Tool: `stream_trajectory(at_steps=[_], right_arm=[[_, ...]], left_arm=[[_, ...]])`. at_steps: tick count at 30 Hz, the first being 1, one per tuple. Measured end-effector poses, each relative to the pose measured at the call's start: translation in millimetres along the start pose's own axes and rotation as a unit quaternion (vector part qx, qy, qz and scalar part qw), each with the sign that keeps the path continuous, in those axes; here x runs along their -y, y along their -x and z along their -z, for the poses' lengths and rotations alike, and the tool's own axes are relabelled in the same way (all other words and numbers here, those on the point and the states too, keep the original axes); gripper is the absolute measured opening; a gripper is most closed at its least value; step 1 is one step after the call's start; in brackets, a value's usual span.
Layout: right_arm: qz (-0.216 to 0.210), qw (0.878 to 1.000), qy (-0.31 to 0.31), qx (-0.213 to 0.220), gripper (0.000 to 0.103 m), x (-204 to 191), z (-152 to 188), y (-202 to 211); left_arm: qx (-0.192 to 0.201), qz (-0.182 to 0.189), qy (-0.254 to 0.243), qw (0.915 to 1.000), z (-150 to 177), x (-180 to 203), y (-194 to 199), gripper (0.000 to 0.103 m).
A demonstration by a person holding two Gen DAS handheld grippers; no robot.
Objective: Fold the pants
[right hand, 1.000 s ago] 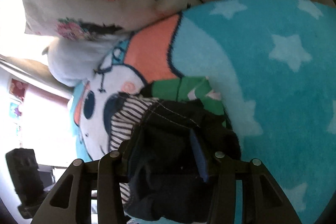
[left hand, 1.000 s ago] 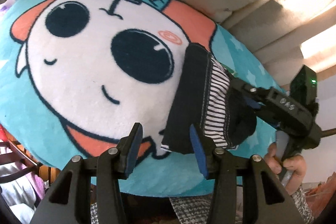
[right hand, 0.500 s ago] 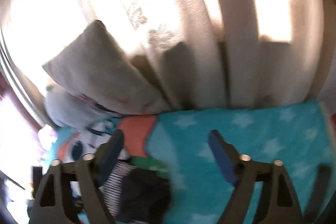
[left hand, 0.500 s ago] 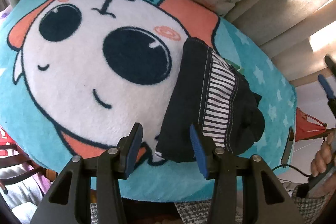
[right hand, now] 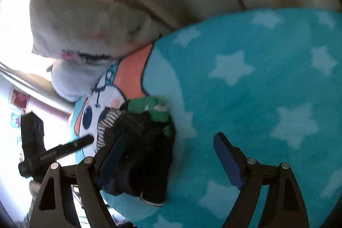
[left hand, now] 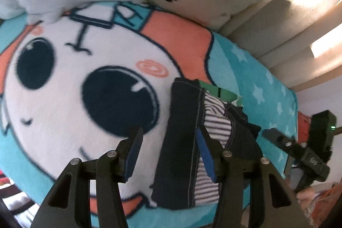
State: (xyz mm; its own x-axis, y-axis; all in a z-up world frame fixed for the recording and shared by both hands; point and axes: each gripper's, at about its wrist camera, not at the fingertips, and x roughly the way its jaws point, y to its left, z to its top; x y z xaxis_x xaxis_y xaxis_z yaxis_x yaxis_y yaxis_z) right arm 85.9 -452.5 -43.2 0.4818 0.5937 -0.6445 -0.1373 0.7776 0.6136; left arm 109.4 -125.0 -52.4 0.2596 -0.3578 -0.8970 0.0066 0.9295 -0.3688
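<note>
My left gripper point(left hand: 167, 147) hangs wide open and empty, its right-hand finger over the pants point(left hand: 183, 112), which lie folded on the cartoon blanket point(left hand: 64, 82) (a green garment point(left hand: 220, 93) peeks out beyond). Their long axis runs away from me, along my fingers. My right gripper point(right hand: 168, 145) is also spread wide, holding nothing, the bundle at its left finger. Left looks nearer, I judge.
</note>
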Motion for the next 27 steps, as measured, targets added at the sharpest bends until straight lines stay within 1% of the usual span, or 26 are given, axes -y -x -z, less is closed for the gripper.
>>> stream_trajectory(at_steps=[2,5,7,8,11,13,15,16,17,19,22,24,27], right_arm=[[-0.028,0.999,-0.018,-0.019,0.088,3.3,3.2,-15.4],[-0.056,0.998,-0.03,-0.027,0.088,1.0,4.4,-27.3],[-0.069,0.997,-0.025,-0.033,0.088,-4.5,4.5,-35.1],[-0.074,0.996,-0.024,-0.038,0.088,-7.1,4.1,-39.5],[-0.073,0.996,-0.017,-0.04,0.089,-14.6,2.2,-45.0],[-0.065,0.997,-0.015,-0.039,0.089,-17.7,2.9,-45.5],[-0.06,0.997,-0.015,-0.039,0.089,-18.7,5.7,-43.6],[-0.058,0.997,-0.018,-0.038,0.089,-18.4,7.0,-42.2],[-0.056,0.998,-0.021,-0.037,0.089,-17.6,7.7,-40.4],[-0.048,0.998,-0.025,-0.032,0.089,-15.7,8.7,-35.3],[-0.031,0.999,-0.026,-0.021,0.089,-14.8,9.1,-27.6],[-0.019,0.999,-0.026,-0.012,0.089,-14.0,9.5,-21.4],[-0.002,1.0,-0.027,0.004,0.089,-12.0,9.2,-11.1]], left_arm=[[-0.01,0.025,0.009,0.9996,-6.4,-2.5,-10.9,0.051],[-0.015,0.054,0.02,0.9982,-11.8,-4.9,-19.2,0.051],[-0.016,0.055,0.024,0.9981,-11.9,-5.6,-23.9,0.057],[-0.017,0.05,0.025,0.9983,-11.8,-6.1,-26.9,0.058],[-0.016,0.045,0.035,0.9982,-8.8,-9.1,-28.1,0.059],[-0.009,0.025,0.032,0.9991,-6.5,-6.4,-24.1,0.06],[0.012,-0.009,0.016,0.9998,-2.1,1.3,-12.8,0.06],[0.02,-0.026,0.009,0.9994,-0.3,4.3,-8.7,0.06],[0.033,-0.05,-0.001,0.9982,3.1,9.6,-2.0,0.06],[0.048,-0.078,-0.01,0.9958,7.9,14.2,6.3,0.06],[0.065,-0.111,-0.025,0.9913,15.9,22.2,14.8,0.06],[0.07,-0.129,-0.037,0.9886,19.7,27.8,18.2,0.06],[0.075,-0.137,-0.051,0.9864,24.1,30.9,24.1,0.06]])
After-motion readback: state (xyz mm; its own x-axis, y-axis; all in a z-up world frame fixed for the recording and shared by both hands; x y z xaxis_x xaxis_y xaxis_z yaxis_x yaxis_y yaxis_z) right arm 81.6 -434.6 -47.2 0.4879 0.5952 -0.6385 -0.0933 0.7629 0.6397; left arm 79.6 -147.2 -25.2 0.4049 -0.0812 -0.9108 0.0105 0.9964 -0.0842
